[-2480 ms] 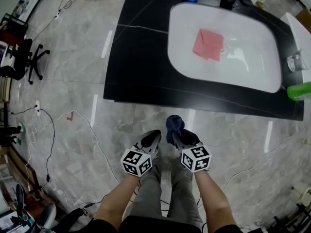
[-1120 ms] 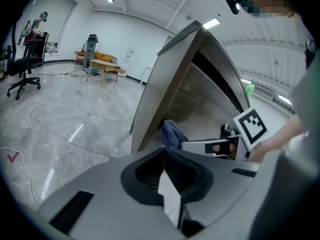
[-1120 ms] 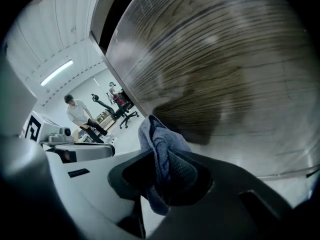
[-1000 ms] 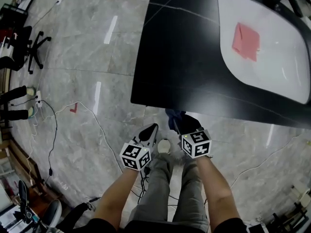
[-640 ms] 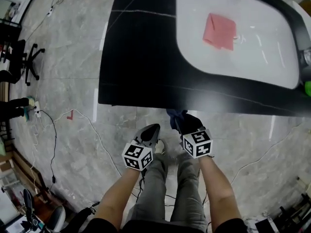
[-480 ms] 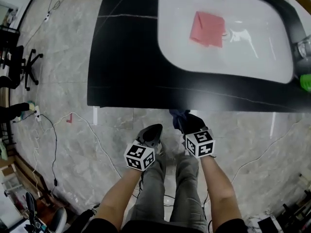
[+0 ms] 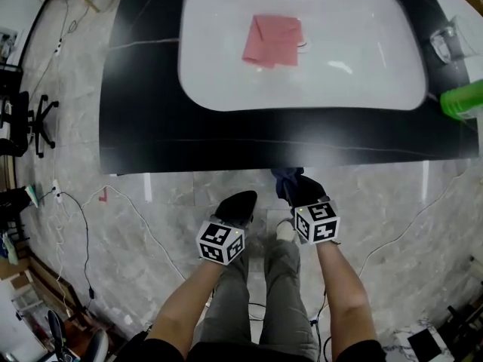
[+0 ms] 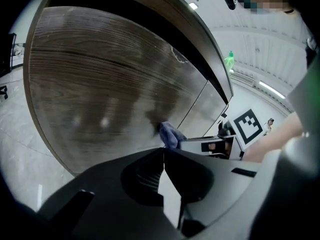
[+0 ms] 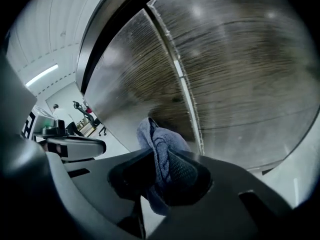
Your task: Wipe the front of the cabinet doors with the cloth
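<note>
Cloth (image 9: 159, 151) stays pinched in my right gripper (image 7: 294, 187) at centre frame, now drawn up under the counter (image 7: 151, 138) edge, just before the cabinet doors (image 9: 240, 69), left gripper (image 7: 238, 202) closed and empty, so I judge wiping is about to start.

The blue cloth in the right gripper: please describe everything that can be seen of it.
The blue cloth looks like a soft woven fabric, bunched and creased into folds. The right gripper has its jaws shut on the cloth's middle. One end sticks out past the jaws toward the cabinet door, near the seam between two doors, and another part trails back behind the jaws. Whether it touches the door cannot be told.
</note>
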The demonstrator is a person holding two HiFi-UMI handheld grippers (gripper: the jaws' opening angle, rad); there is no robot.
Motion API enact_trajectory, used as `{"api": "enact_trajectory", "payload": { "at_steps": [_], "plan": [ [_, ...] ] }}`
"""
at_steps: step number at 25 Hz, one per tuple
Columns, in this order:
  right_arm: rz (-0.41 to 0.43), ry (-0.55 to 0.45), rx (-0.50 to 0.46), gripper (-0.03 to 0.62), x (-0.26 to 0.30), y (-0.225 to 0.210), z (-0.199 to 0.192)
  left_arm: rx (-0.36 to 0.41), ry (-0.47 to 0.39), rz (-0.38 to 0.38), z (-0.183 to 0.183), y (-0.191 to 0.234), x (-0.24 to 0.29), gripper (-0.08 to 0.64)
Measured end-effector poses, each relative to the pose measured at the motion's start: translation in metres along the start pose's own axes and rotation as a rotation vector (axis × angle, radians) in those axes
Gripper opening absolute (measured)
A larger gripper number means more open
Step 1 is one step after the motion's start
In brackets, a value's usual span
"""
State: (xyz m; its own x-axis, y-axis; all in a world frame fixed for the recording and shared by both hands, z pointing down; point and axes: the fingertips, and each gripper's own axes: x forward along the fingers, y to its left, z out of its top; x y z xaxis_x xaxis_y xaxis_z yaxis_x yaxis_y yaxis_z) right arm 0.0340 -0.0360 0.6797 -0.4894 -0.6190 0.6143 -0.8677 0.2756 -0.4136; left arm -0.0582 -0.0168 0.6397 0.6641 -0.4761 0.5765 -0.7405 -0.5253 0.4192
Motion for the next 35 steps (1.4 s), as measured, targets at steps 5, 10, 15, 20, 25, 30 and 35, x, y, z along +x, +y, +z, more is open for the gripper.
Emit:
{"api": "enact_trajectory", "payload": {
  "at_steps": [5, 10, 15, 20, 25, 30, 35],
  "plan": [
    [0.006, -0.004, 0.007, 0.089, -0.017, -0.011, -0.001, 0.013, -0.005, -0.008, 0.005, -0.022, 0.01, 0.011],
    [0.044, -0.013, 0.009, 0.089, -0.037, 0.004, 0.0, 0.0, -0.043, 0.011, 0.015, -0.033, 0.002, 0.011],
    [0.068, -0.009, -0.01, 0.089, -0.065, 0.033, -0.002, -0.028, -0.066, -0.006, 0.021, -0.045, -0.022, 0.011],
    [0.057, -0.024, -0.026, 0.089, -0.076, 0.053, 0.006, -0.012, -0.086, -0.038, 0.028, -0.042, -0.038, 0.011],
    [0.032, -0.079, -0.015, 0.089, -0.09, 0.072, 0.026, 0.053, -0.079, -0.076, 0.033, -0.041, -0.057, 0.011],
    [0.024, -0.125, -0.023, 0.089, -0.101, 0.081, 0.043, 0.09, -0.1, -0.088, 0.047, -0.045, -0.069, 0.011],
    [0.047, -0.188, -0.017, 0.089, -0.11, 0.076, 0.062, 0.115, -0.141, -0.062, 0.06, -0.052, -0.07, 0.01]
  ]
}}
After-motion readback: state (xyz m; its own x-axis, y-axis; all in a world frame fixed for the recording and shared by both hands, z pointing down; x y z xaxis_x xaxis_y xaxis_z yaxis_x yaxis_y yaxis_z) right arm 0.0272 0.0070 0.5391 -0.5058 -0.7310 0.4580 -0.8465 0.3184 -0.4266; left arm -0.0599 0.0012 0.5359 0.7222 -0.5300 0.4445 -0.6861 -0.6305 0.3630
